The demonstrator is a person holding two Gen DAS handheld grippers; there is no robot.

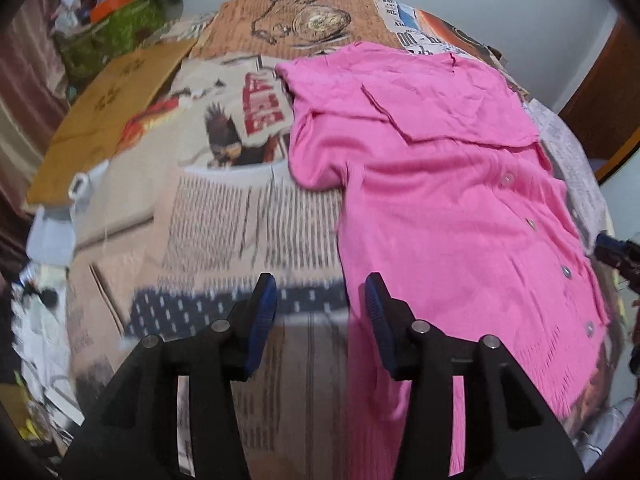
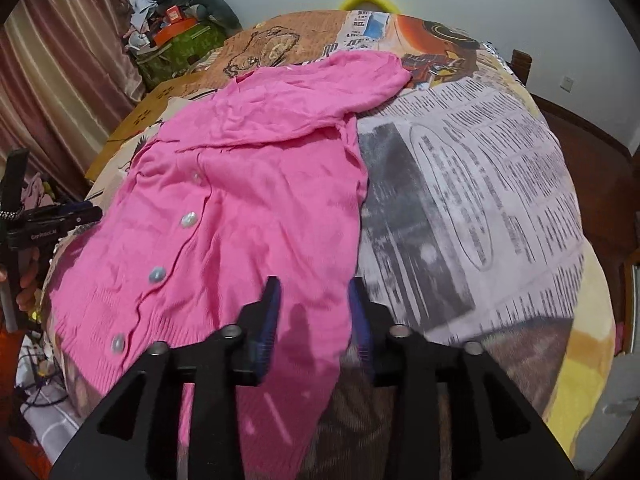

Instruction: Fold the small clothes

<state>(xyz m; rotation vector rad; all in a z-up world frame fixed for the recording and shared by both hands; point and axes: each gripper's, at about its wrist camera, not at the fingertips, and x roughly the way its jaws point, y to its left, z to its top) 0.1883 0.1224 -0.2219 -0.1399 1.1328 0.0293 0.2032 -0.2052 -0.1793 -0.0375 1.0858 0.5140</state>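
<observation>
One pink cardigan lies spread, buttons up, on newspaper-covered worktop. My left gripper part open, nothing between pads, over cardigan's left hem edge. My right gripper part open above right hem corner, cloth beneath, not pinched. Knit looks light, soft, floppy, stretchy; will sag. Best hold: ribbed hem corners or shoulder seams, away from buttons.

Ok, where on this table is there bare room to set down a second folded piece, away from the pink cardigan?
Two free patches: the newsprint-patterned cover right of the pink cardigan, out to the table's edge, and the printed cover left of it, bordered by the flat cardboard. The far-left corner is crowded with a cluttered green box.
</observation>
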